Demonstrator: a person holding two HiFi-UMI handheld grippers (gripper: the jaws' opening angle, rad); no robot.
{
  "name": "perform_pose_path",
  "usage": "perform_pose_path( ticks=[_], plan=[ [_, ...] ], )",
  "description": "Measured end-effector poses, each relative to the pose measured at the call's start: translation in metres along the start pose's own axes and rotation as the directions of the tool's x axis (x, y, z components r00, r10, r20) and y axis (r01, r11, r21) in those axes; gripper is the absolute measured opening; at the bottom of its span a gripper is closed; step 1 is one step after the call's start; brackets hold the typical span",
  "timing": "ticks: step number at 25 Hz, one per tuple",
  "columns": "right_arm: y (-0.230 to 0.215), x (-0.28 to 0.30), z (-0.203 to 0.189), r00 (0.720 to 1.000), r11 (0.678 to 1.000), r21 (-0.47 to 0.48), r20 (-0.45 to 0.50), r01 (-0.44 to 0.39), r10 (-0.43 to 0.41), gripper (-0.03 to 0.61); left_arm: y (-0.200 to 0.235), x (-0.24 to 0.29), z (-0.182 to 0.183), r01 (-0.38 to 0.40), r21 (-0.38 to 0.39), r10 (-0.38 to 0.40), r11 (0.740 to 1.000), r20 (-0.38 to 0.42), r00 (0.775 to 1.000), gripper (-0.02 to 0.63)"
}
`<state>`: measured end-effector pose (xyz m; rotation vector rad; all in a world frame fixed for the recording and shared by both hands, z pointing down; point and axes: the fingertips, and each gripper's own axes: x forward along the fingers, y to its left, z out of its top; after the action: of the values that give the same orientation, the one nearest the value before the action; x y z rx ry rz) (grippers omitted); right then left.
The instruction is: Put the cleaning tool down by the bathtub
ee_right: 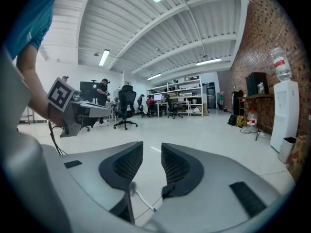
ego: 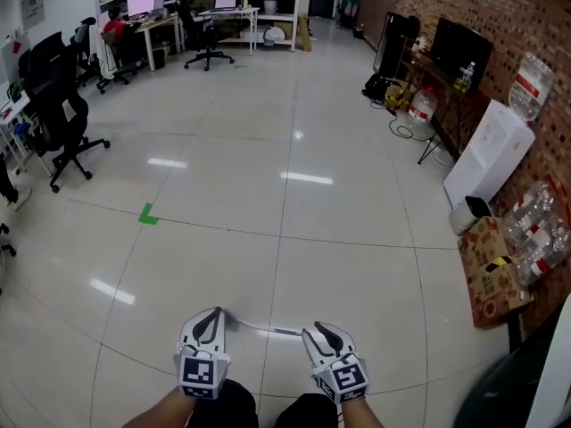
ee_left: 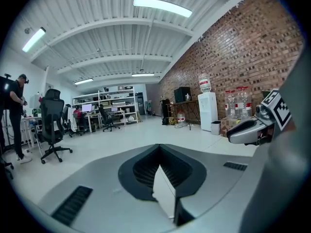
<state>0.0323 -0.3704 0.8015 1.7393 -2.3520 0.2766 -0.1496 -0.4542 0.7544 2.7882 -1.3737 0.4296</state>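
No cleaning tool and no bathtub show in any view. In the head view both grippers are held low at the bottom edge over bare floor tiles. My left gripper [ego: 214,316] has its jaws together; in the left gripper view the dark pads [ee_left: 146,171] meet at the tip with nothing between them. My right gripper [ego: 317,330] stands beside it, and in the right gripper view [ee_right: 152,152] its jaws are apart with only floor in the gap. Each gripper also appears in the other's view: the right gripper [ee_left: 252,130] and the left gripper [ee_right: 73,113].
A water dispenser [ego: 489,154], a cardboard box [ego: 491,270] and several bottles [ego: 535,230] line the brick wall on the right. Office chairs [ego: 62,123] stand at the left, desks and shelves [ego: 214,7] at the back. A dark curved object [ego: 513,386] sits at the bottom right.
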Motion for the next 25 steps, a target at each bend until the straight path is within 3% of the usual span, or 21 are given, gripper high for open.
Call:
perform_pose_path(
  ticks=[7,12,17,25],
  plan=[
    [-0.003,0.062,-0.129,0.994,0.995,-0.046,-0.079,-0.084,0.081,0.154,0.002,0.042,-0.108,0.006,0.047,-0.005,0.999,-0.022,1.000,0.006],
    [-0.002,0.108,-0.227,0.975,0.990,-0.034,-0.180,-0.137,0.129,0.160,-0.001,0.070,-0.160,0.023,0.032,-0.022,0.999,-0.050,0.999,0.006],
    [0.006,0.152,-0.314,0.941,0.982,-0.044,-0.297,-0.182,0.161,0.184,0.011,0.081,-0.200,0.041,0.072,-0.035,0.997,-0.079,0.996,0.006],
    [0.010,0.206,-0.413,0.880,0.971,-0.081,-0.445,-0.226,0.168,0.217,0.001,0.099,-0.257,0.002,0.018,0.001,1.000,-0.148,0.989,0.006]
  ],
)
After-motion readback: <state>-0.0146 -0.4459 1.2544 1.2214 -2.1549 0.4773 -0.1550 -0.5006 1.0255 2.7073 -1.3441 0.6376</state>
